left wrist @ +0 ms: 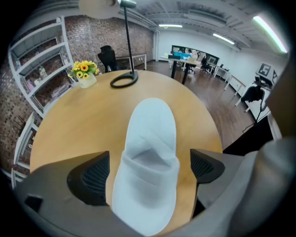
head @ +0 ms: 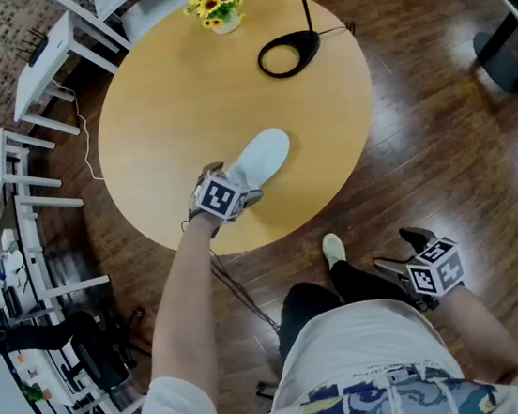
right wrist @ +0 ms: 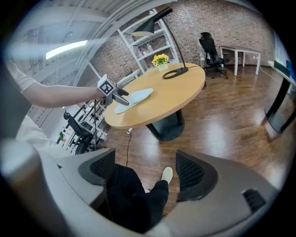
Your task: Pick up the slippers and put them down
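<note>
left gripper (left wrist: 148,170): jaws apart, straddling the heel of the white slipper (head: 262,156) | slipper: flat on the round counter (head: 188,97), frame center | right gripper (right wrist: 144,172): jaws released, empty, lower right above the floor

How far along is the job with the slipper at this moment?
Done: a white slipper lies flat on the table. In hand: the left gripper has its fingers apart, one on each side of the slipper's heel, not closed on it; a pick or a release, I cannot tell. Left: the right gripper is open and empty, low over the person's leg.
</note>
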